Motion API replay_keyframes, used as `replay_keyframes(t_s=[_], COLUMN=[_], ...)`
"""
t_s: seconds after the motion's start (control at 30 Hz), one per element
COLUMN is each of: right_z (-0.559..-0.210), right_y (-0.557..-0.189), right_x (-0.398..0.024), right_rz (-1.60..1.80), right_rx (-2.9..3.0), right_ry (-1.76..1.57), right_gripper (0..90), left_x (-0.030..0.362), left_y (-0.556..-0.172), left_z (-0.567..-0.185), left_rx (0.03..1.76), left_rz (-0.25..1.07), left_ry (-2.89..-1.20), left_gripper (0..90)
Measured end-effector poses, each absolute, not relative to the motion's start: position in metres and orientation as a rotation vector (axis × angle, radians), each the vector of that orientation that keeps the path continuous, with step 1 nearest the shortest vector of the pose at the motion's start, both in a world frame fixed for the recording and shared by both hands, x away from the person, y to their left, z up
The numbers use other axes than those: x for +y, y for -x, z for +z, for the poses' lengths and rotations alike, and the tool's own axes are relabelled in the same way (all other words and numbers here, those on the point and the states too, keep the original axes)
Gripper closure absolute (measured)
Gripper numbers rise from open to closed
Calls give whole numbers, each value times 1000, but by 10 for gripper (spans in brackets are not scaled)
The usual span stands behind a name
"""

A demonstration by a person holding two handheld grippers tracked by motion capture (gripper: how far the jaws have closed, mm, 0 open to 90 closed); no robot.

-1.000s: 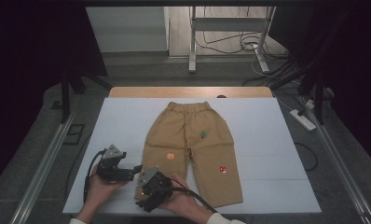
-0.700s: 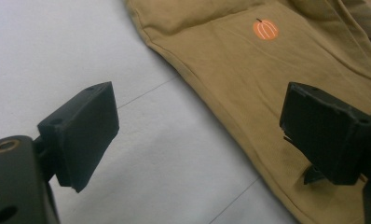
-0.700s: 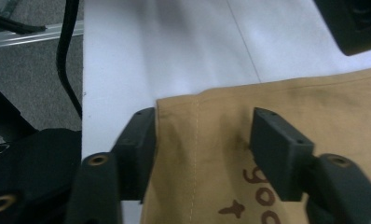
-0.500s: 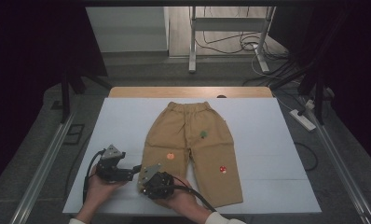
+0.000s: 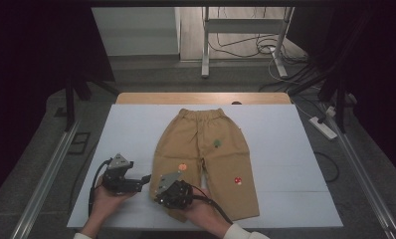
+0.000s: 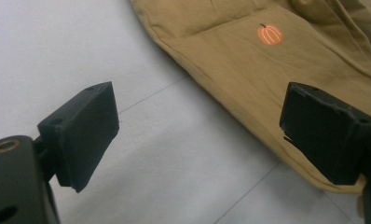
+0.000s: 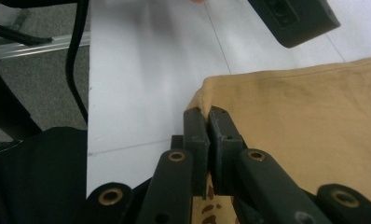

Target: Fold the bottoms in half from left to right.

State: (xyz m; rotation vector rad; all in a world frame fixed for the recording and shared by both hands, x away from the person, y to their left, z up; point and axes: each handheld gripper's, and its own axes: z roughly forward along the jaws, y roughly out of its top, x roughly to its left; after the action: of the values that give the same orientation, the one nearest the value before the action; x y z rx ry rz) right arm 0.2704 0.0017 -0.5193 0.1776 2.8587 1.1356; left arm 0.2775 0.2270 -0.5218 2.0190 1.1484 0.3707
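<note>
Two grippers: the right gripper (image 5: pixel 162 191), lower middle of the high view, has just clamped its jaws on the hem corner of the trousers (image 5: pixel 206 154); the left gripper (image 5: pixel 145 178), lower left, stands released, nothing between its jaws.
Trousers: khaki, spread flat on the white table (image 5: pixel 285 149), waistband toward the top of the frame, legs toward the bottom.
Grip check: in the right gripper view the hem corner (image 7: pixel 200 100) sits pinched at the pad tips, a shallow bite that could slip.
Step in hand: probably lifting this leg end to fold it toward the waistband.
Doing it well: raise slowly, keep the cloth taut; bring the left gripper (image 6: pixel 197 140) onto the leg's outer edge near the pumpkin patch (image 6: pixel 270 34) so both corners travel evenly.
</note>
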Motion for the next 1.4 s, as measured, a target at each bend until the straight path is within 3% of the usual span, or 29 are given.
replay_keyframes(t_s=[0.47, 1.4], right_z=[-515, -515], right_y=[-270, -269], right_x=[-11, -14], right_rz=[1166, 1182], right_rx=[2863, 2863], right_ry=[-188, -192], right_gripper=[862, 862], left_x=[214, 196], left_y=[-297, -375], left_z=[-507, -511], left_rx=[1126, 1153], left_rz=[370, 311], left_ry=[-1986, -2052], left_gripper=[125, 153])
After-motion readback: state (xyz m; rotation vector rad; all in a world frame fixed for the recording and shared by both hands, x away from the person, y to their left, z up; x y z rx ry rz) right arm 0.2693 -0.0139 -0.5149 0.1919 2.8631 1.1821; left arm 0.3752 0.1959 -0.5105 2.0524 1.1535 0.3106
